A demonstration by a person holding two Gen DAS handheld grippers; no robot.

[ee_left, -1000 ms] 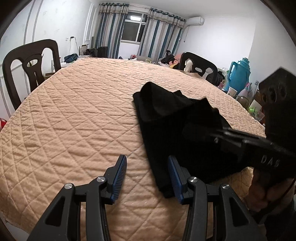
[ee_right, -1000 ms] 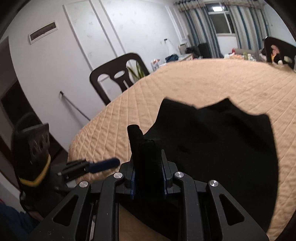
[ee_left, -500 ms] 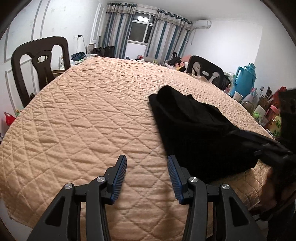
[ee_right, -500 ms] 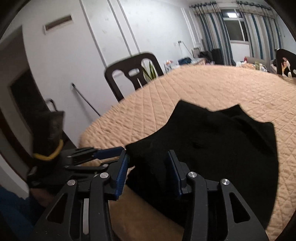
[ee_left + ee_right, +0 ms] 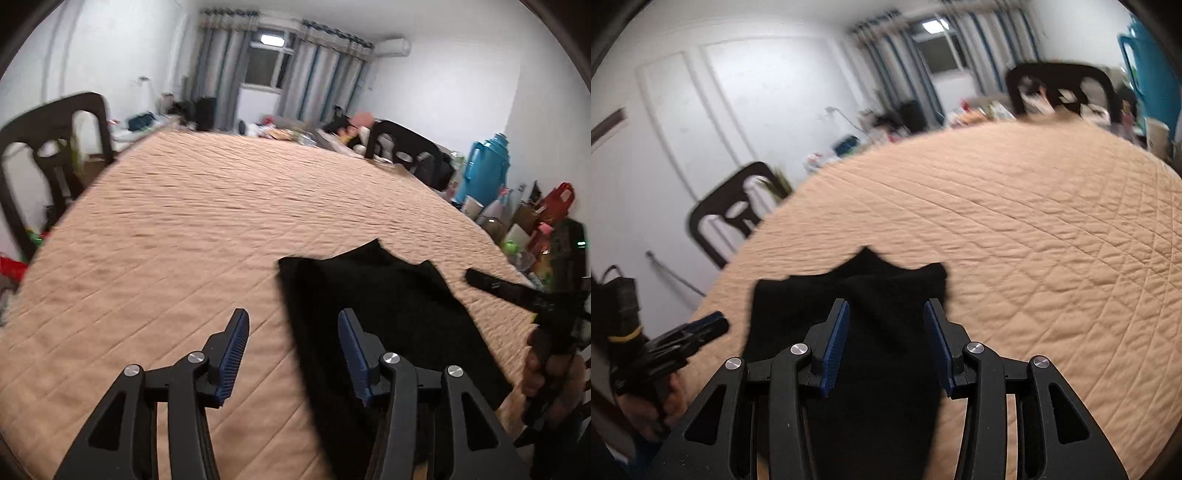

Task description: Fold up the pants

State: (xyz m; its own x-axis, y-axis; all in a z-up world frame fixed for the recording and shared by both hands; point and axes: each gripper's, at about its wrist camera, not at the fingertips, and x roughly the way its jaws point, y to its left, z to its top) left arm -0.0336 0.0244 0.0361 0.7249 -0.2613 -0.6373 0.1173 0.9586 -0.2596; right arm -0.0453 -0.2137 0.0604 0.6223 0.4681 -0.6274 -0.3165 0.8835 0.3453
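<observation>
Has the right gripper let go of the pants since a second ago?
Yes. The right gripper has opened and drawn back from the black pants, which lie on the quilted tablecloth.

Ahead of my left claw it's wide open: bare quilted tabletop runs forward and off to its left, nothing standing on it. Just to its right lie the folded black pants, flat and low, no real barrier. Beyond them, further right, my right claw juts in over the table edge. A dark chair guards the far left rim, another chair the far side. Off the right edge, a blue thermos and crowded bottles. From my right claw's view, pants directly under and ahead, then open quilt forward and right; my left claw sits close on its left.
</observation>
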